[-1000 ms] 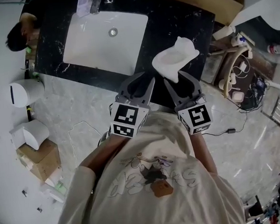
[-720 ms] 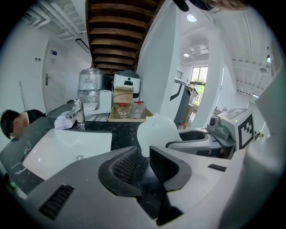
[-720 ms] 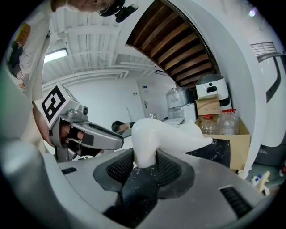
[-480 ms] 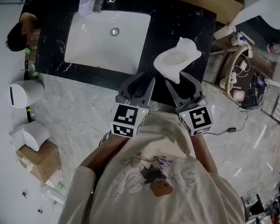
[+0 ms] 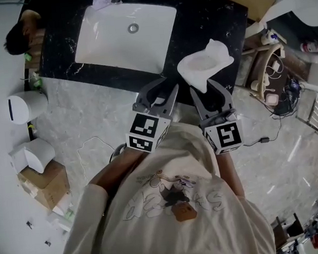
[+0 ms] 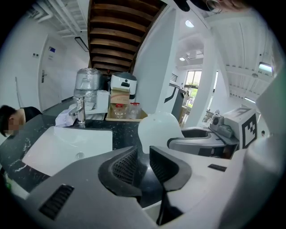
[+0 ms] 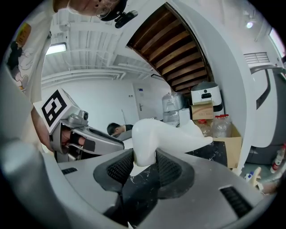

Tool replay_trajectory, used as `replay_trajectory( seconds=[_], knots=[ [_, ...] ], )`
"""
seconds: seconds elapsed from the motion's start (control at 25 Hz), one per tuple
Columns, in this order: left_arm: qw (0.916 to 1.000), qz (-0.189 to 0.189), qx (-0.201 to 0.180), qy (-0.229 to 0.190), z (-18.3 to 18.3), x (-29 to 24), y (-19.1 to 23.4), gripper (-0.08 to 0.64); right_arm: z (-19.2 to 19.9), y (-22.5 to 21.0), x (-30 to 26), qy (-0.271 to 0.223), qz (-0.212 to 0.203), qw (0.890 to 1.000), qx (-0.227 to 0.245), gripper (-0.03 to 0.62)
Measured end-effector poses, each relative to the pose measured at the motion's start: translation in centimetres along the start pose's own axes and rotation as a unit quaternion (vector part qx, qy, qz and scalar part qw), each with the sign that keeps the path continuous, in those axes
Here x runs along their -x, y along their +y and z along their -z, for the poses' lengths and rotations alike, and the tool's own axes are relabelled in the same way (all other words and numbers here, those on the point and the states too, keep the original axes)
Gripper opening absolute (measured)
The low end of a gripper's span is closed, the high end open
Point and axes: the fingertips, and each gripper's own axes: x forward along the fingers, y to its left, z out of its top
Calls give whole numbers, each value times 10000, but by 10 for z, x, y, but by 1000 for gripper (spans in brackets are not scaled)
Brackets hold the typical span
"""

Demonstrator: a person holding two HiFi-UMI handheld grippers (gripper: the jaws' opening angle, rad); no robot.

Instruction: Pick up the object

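Pick-up looks done: object lifted, right gripper carrying it.
Head view: the right gripper (image 5: 208, 91) is pinching the white object (image 5: 206, 64), which is jutting ahead of its jaws. Left gripper view: the left gripper (image 6: 142, 162) is idling, jaws slightly apart and empty. Right gripper view: the pads are squeezing the object's narrow end; the next move probably calls for steady pressure.

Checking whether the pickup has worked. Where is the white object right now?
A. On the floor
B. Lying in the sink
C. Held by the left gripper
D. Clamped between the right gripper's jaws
D: in the right gripper view, the right gripper has both pads pressed on the white object, which is raised above the dark counter. The left gripper has nothing between its narrowly parted jaws.
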Motion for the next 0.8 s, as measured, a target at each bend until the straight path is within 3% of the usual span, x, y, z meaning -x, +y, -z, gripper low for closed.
replay_trajectory(
  seconds=[0.32,0.8],
  knots=[
    [9997,157,-165,0,20,38,-8,92,-9,39,20,-361,179,9992,67,167],
    [9991,286,-303,-124,43,88,-31,92,-7,89,62,-510,406,9976,227,166]
  ],
)
